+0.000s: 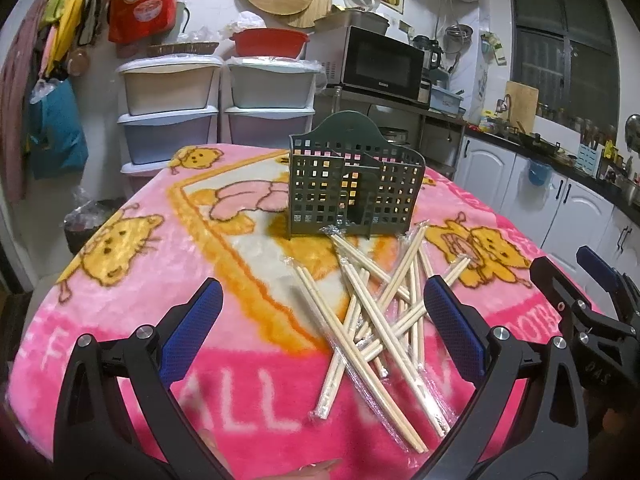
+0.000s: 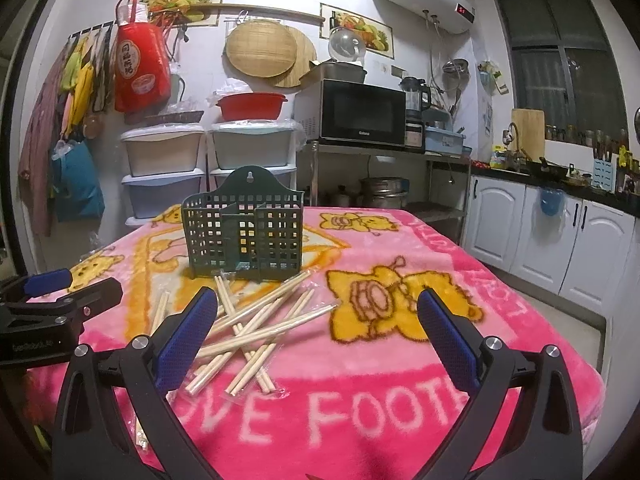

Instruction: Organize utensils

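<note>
Pale wood chopsticks [image 1: 376, 312]: a loose, crisscrossed heap of pairs in clear plastic sleeves, lying flat on the blanket just on the near side of the holder; the far ends of a few reach the holder's base.
Chopsticks seen from the right wrist [image 2: 256, 328]: the same heap sits left of centre, with one or two pairs apart at the near left edge, partly behind the gripper's left finger.
Dark green holder [image 1: 354, 184]: a plastic grid caddy with a tall arched back and a hanging hole, standing upright on the table's far half; a divider splits it into compartments, and I cannot tell whether anything is inside.
Holder from the right wrist [image 2: 242, 236]: upright, far left of centre.
Left gripper [image 1: 324, 312]: blue-padded fingers spread wide apart, holding nothing, raised above the near part of the heap.
Right gripper [image 2: 318, 322]: fingers likewise wide apart and empty, above the blanket to the right of the heap; it also shows at the right edge of the left wrist view.
Pink blanket [image 1: 140, 272]: fleece with yellow cartoon animals and white lettering, covering the table.
Microwave [image 2: 352, 114]: on a metal shelf against the far wall.
Storage drawers [image 1: 172, 120]: stacked plastic units, far left of the table.
</note>
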Demonstrator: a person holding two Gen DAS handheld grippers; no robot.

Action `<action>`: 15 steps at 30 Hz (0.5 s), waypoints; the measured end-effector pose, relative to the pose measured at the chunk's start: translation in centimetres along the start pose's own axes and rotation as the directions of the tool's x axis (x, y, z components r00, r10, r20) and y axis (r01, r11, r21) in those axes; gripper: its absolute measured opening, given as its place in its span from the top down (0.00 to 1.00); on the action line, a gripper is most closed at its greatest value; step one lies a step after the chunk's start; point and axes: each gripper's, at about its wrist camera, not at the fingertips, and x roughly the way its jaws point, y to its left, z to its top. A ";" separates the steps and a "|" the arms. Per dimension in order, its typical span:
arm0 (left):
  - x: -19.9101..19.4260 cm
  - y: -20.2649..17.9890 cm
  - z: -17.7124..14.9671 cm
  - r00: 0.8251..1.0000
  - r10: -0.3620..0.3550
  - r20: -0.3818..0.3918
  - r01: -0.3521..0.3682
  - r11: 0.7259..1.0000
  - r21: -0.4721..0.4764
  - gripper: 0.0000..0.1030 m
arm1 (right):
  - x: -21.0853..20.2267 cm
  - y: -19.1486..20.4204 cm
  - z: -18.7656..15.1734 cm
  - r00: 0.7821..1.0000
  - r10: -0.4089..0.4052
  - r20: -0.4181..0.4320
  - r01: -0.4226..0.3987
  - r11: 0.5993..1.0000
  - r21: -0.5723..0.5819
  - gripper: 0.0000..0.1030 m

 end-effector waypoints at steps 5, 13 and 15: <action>0.0 0.1 -0.1 1.000 0.000 -0.007 0.000 1.000 -0.007 0.10 | 0.2 0.0 -0.2 1.000 -0.009 -0.007 0.009 1.000 -0.001 0.06; 0.2 0.2 -0.2 1.000 0.020 -0.018 -0.020 1.000 -0.017 0.10 | 0.2 -0.2 -0.2 1.000 -0.014 -0.006 0.014 1.000 0.003 0.06; 0.2 0.3 -0.2 1.000 0.020 -0.018 -0.021 1.000 -0.020 0.10 | 0.2 -0.2 -0.2 1.000 -0.015 -0.006 0.015 1.000 0.006 0.06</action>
